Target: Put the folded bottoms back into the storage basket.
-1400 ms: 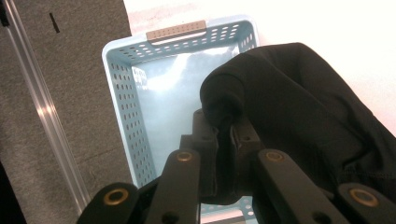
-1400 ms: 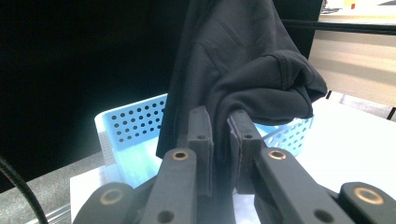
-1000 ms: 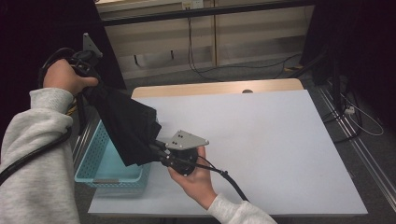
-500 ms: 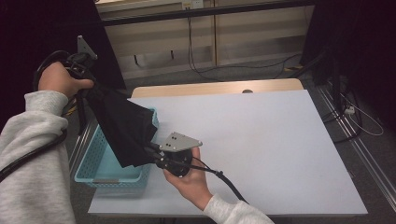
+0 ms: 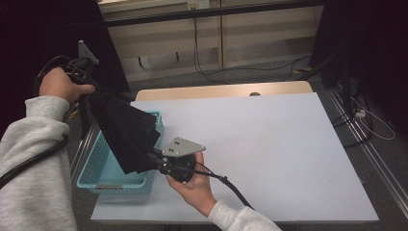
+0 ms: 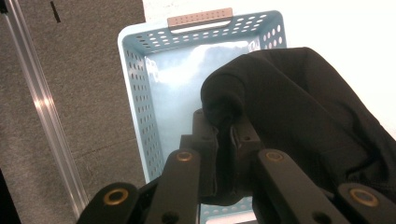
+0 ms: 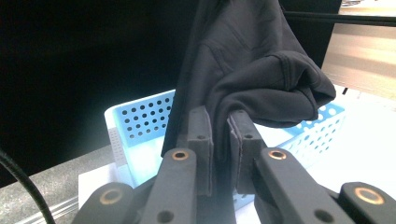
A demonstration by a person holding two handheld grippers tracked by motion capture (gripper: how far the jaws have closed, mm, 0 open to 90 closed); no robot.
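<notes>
A black garment (image 5: 126, 132) hangs stretched between my two grippers above a light blue perforated basket (image 5: 103, 179) at the table's left edge. My left gripper (image 5: 91, 94) is raised high at the left, shut on the garment's upper end (image 6: 261, 107). My right gripper (image 5: 156, 161), with its grey plate on top, is low near the table's front and shut on the garment's lower end (image 7: 261, 70). In both gripper views the cloth is pinched between the jaws, with the basket (image 6: 140, 93) (image 7: 140, 126) behind it.
The white table top (image 5: 269, 144) stretches to the right of the basket. Cables lie on the floor beyond the table, and a metal rail (image 5: 370, 154) runs along the right. A dark curtain (image 5: 43, 29) hangs at the far left.
Both hands have shifted a little to the left with the garment, so it now hangs more over the basket. Both grips are unchanged.
</notes>
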